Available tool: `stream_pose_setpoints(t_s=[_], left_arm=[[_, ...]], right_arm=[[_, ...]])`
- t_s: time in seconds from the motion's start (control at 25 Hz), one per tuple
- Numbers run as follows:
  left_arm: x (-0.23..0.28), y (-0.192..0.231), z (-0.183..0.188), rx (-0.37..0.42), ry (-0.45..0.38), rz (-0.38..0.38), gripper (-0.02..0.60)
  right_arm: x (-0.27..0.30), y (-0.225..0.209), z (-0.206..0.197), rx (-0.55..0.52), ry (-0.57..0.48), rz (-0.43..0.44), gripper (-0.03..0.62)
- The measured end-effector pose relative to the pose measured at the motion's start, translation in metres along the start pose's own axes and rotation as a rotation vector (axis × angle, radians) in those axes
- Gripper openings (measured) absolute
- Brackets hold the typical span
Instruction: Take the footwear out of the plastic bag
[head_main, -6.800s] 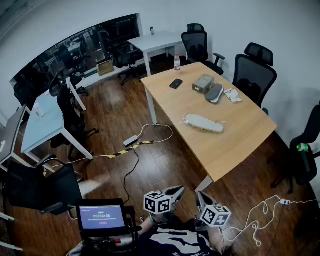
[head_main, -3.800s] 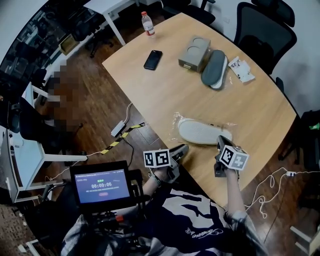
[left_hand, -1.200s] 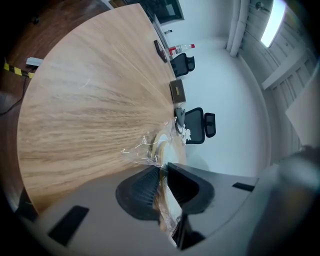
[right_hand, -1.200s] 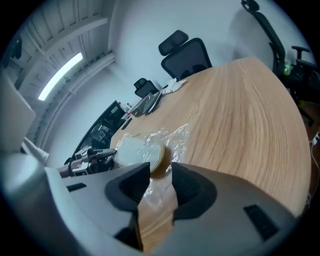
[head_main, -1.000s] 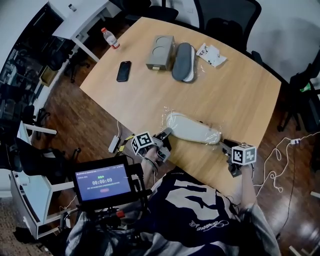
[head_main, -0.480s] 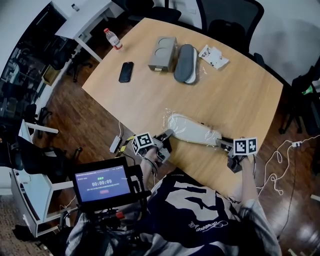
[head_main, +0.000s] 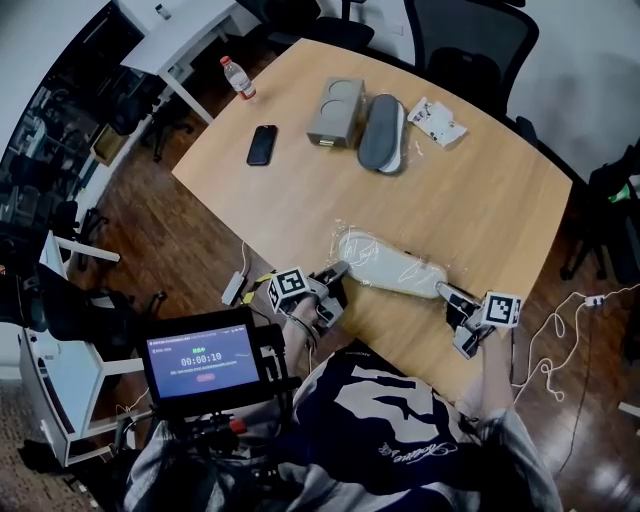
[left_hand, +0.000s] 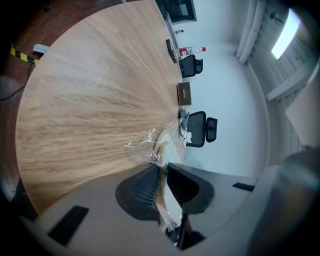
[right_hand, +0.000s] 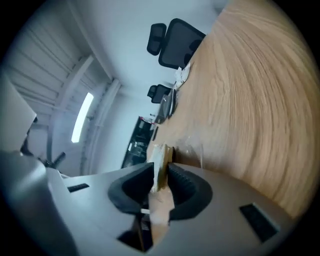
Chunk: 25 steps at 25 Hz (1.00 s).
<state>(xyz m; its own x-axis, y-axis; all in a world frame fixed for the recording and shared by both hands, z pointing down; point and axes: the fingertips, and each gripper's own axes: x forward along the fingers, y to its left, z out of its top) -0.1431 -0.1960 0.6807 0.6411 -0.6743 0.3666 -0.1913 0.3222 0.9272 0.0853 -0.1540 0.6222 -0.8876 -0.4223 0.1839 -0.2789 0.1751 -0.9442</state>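
A pale slipper (head_main: 388, 264) lies in a clear plastic bag (head_main: 345, 236) near the front edge of the wooden table (head_main: 480, 200). My left gripper (head_main: 335, 272) is at the bag's left end, shut on the crinkled plastic (left_hand: 148, 146), with the slipper's cream rim (left_hand: 163, 145) just beyond the jaws. My right gripper (head_main: 443, 292) is at the slipper's right end. Its jaws are closing, and in the right gripper view the slipper's tan end (right_hand: 160, 165) stands between the pads, which press on it.
At the table's far side lie a grey slipper pair (head_main: 382, 132), a grey box (head_main: 336, 110), a phone (head_main: 262, 144), a water bottle (head_main: 238, 75) and a small packet (head_main: 437, 120). Office chairs (head_main: 470, 40) stand behind. A screen (head_main: 200, 355) hangs at my chest.
I have come up to the table. In the last second my right gripper moved in onto the slipper's right end and its jaws narrowed on it. The left gripper kept its hold.
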Motion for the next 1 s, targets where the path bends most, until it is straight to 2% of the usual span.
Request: stream_pose_setpoints(t_s=[0.12, 0.16, 0.32, 0.44, 0.48, 0.56, 0.64, 0.72, 0.8, 1.0], left_arm=[[-0.002, -0.001, 0.002, 0.001, 0.000, 0.011, 0.052], [-0.002, -0.001, 0.003, 0.000, -0.001, 0.011, 0.052], [-0.002, -0.003, 0.003, -0.011, -0.011, -0.011, 0.054], [-0.003, -0.004, 0.004, -0.002, -0.028, -0.029, 0.055], [-0.003, -0.007, 0.005, 0.017, -0.034, -0.028, 0.055], [-0.007, -0.013, 0.012, 0.055, -0.054, -0.029, 0.055], [-0.011, -0.018, 0.021, 0.066, -0.080, -0.042, 0.055], [-0.013, -0.022, 0.028, 0.078, -0.090, -0.046, 0.052], [-0.013, -0.025, 0.032, 0.121, -0.087, -0.030, 0.021], [-0.016, -0.028, 0.038, 0.200, -0.117, 0.024, 0.009]], right_arm=[[-0.006, -0.027, -0.013, -0.103, 0.080, -0.223, 0.077], [-0.006, -0.027, -0.011, -0.104, 0.070, -0.238, 0.075], [-0.006, -0.009, 0.001, -0.002, -0.031, -0.165, 0.044], [-0.005, 0.003, 0.004, -0.013, -0.059, -0.112, 0.040], [-0.007, 0.005, 0.006, -0.012, -0.067, -0.109, 0.040], [-0.020, -0.002, 0.008, 0.000, -0.083, -0.154, 0.040], [-0.035, -0.008, 0.009, 0.008, -0.097, -0.181, 0.040], [-0.043, -0.002, 0.010, 0.003, -0.108, -0.135, 0.038], [-0.049, 0.004, 0.008, 0.011, -0.125, -0.109, 0.038], [-0.066, 0.011, 0.007, 0.016, -0.185, -0.127, 0.038]])
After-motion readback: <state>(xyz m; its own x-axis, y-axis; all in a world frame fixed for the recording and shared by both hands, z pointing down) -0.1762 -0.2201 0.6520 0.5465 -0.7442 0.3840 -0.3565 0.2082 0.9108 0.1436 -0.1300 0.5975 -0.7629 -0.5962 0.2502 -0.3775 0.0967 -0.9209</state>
